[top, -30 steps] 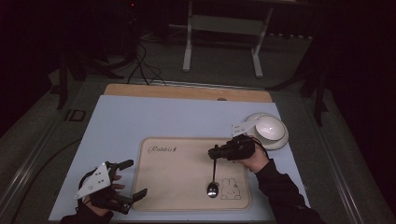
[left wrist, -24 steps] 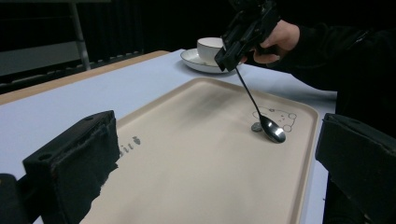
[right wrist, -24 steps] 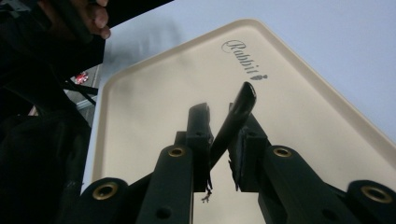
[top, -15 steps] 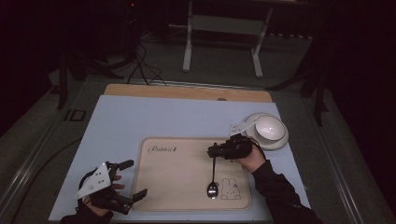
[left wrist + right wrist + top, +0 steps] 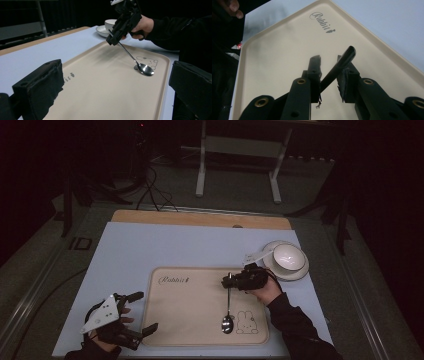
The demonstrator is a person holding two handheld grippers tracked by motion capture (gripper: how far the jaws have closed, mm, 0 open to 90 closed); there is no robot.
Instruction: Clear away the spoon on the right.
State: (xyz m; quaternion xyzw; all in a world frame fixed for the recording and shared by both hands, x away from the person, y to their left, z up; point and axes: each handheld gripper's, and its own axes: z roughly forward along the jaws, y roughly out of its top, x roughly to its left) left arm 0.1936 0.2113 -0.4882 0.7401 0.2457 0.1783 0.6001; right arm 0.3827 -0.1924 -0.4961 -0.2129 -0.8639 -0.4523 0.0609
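Observation:
A metal spoon (image 5: 229, 302) leans on the beige rabbit tray (image 5: 190, 312), its bowl (image 5: 145, 69) resting on the tray next to the bunny drawing. My right gripper (image 5: 228, 281) is at the top of the handle. Its jaws have just been opening, and the dark handle (image 5: 342, 62) lies loose between them, leaning on one jaw with a gap to the other. My left gripper (image 5: 145, 311) hovers open at the tray's near left corner with nothing between its jaws. In the left gripper view the right gripper (image 5: 111, 40) hangs over the tray (image 5: 100, 87).
A white bowl on a saucer (image 5: 286, 257) stands just right of the tray, close behind the right hand. The tray lies on a pale blue mat (image 5: 150, 245) over a wooden tabletop. A metal stand (image 5: 237, 150) is on the floor beyond the table.
The right hand has drifted very slightly left over the tray. The spoon's bowl rests on the same spot. The left gripper has not moved.

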